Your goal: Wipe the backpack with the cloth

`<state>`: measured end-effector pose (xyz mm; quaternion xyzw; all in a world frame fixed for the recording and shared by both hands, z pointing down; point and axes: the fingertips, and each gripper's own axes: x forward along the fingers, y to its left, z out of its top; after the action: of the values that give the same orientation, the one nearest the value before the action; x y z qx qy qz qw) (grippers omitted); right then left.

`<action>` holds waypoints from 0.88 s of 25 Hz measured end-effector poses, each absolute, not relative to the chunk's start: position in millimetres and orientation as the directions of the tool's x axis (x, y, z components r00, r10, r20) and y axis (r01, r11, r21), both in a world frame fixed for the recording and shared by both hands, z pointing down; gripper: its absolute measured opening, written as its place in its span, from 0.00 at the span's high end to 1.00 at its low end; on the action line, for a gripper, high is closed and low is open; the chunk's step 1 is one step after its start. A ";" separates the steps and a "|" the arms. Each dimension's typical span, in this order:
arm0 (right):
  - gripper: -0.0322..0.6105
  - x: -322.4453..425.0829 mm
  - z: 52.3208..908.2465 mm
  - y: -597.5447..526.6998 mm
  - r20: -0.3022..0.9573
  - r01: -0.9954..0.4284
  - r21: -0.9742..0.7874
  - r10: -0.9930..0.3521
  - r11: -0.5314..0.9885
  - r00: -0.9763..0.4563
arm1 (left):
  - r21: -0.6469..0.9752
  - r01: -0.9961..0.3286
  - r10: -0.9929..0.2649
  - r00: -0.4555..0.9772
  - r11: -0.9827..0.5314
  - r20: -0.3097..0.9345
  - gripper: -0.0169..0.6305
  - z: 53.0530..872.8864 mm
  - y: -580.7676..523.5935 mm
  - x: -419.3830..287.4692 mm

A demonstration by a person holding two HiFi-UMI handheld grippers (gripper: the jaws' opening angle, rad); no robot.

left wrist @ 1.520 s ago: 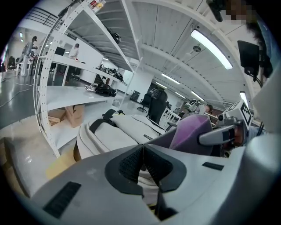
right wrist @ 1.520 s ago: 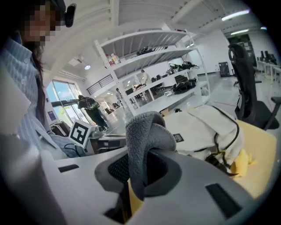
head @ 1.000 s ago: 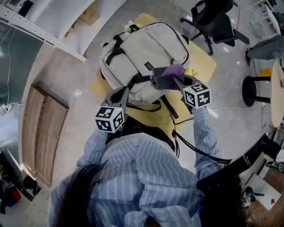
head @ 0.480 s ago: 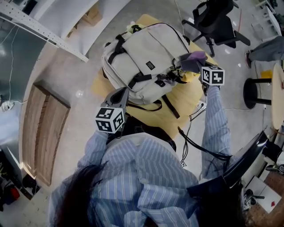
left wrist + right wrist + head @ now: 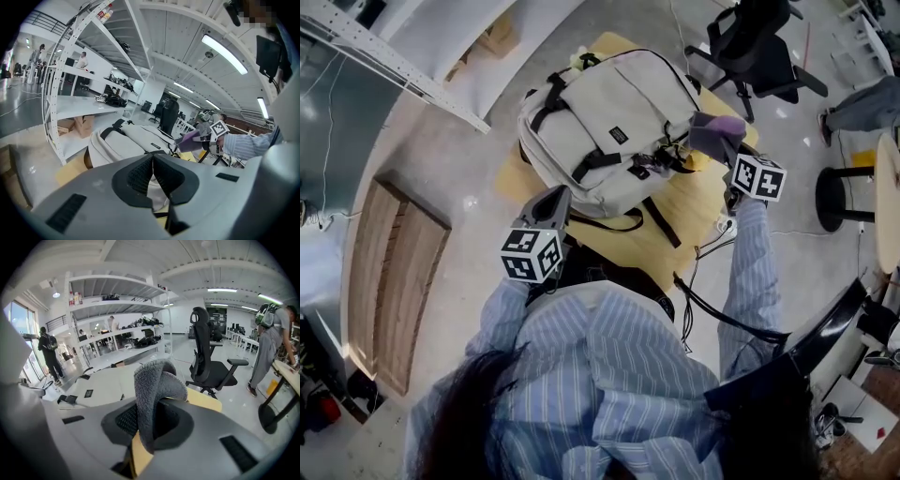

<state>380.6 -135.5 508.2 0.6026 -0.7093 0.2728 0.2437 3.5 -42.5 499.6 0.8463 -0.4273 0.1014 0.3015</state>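
Note:
A beige backpack with black straps lies on a yellow table. My right gripper is shut on a purple-grey cloth at the backpack's right side, close to the black buckles. In the right gripper view the cloth loops up out of the shut jaws, with the backpack to the left beyond it. My left gripper hovers at the backpack's near-left edge, jaws shut, nothing held. Beyond the left gripper the left gripper view shows the backpack and the cloth.
A black office chair stands past the table's far right corner, a black stool to the right. White shelving runs along the left, a wooden panel lies on the floor. Cables trail by the right arm. A person stands at the right.
My right gripper carried the cloth from the backpack's near middle over to its right side, then settled slightly lower right. The left gripper has stayed put.

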 end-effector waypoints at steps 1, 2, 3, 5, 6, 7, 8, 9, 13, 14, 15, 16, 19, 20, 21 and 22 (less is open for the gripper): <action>0.89 372.3 504.0 -128.6 0.659 -0.985 -0.106 -0.733 0.135 -0.172 | 0.423 -0.784 -0.660 0.615 -0.454 0.432 0.97 499.4 -39.4 3.8; 0.89 364.1 500.0 -121.7 0.642 -0.982 -0.118 -0.744 0.145 -0.187 | 0.420 -0.784 -0.656 0.616 -0.456 0.436 0.96 499.7 -35.8 4.1; 0.89 356.2 496.2 -115.2 0.624 -0.980 -0.131 -0.755 0.153 -0.201 | 0.417 -0.785 -0.652 0.616 -0.459 0.442 0.96 500.1 -31.8 4.5; 0.89 340.0 488.3 -103.9 0.587 -0.972 -0.163 -0.775 0.168 -0.233 | 0.409 -0.788 -0.644 0.613 -0.460 0.457 0.96 501.4 -22.8 4.1; 0.89 331.7 484.6 -98.7 0.569 -0.967 -0.181 -0.783 0.177 -0.250 | 0.406 -0.791 -0.641 0.610 -0.458 0.465 0.96 502.3 -18.0 3.2; 0.89 323.6 481.6 -93.5 0.553 -0.962 -0.198 -0.789 0.186 -0.266 | 0.403 -0.794 -0.638 0.607 -0.456 0.474 0.96 503.5 -13.1 2.0; 0.89 316.0 479.5 -88.2 0.539 -0.957 -0.215 -0.794 0.193 -0.281 | 0.399 -0.797 -0.635 0.603 -0.453 0.483 0.96 504.9 -8.6 0.7; 0.89 308.7 478.4 -82.6 0.527 -0.952 -0.232 -0.797 0.199 -0.295 | 0.394 -0.801 -0.632 0.599 -0.451 0.492 0.96 506.4 -4.5 -0.9; 0.89 278.5 481.0 -55.4 0.508 -0.933 -0.290 -0.791 0.215 -0.340 | 0.377 -0.811 -0.621 0.585 -0.448 0.521 0.96 509.3 9.8 -10.2; 0.89 271.7 481.8 -47.5 0.509 -0.930 -0.297 -0.788 0.218 -0.347 | 0.373 -0.811 -0.619 0.584 -0.450 0.525 0.96 509.0 13.1 -12.5; 0.89 265.2 482.3 -39.9 0.509 -0.928 -0.300 -0.785 0.222 -0.353 | 0.371 -0.811 -0.616 0.585 -0.452 0.528 0.96 508.7 15.9 -14.6; 0.89 258.9 482.6 -32.7 0.507 -0.926 -0.303 -0.785 0.225 -0.357 | 0.369 -0.810 -0.613 0.586 -0.456 0.529 0.96 508.8 18.2 -16.4; 0.89 240.3 484.6 -13.1 0.498 -0.924 -0.315 -0.791 0.217 -0.355 | 0.365 -0.799 -0.595 0.600 -0.478 0.534 0.96 512.2 24.1 -20.0; 0.89 234.1 485.5 -6.4 0.495 -0.924 -0.322 -0.795 0.206 -0.350 | 0.367 -0.792 -0.586 0.608 -0.487 0.535 0.97 513.4 27.3 -20.7; 0.89 227.6 485.9 0.4 0.492 -0.924 -0.330 -0.800 0.194 -0.344 | 0.370 -0.785 -0.577 0.618 -0.497 0.535 0.96 513.9 31.1 -21.5; 0.89 220.5 485.5 6.8 0.488 -0.923 -0.338 -0.805 0.183 -0.338 | 0.372 -0.777 -0.570 0.626 -0.507 0.532 0.96 513.5 35.1 -22.7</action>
<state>220.5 6.8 485.5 0.5667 -0.7624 0.2959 0.0999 -22.7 35.1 513.5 0.8506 -0.3960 0.1735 0.2992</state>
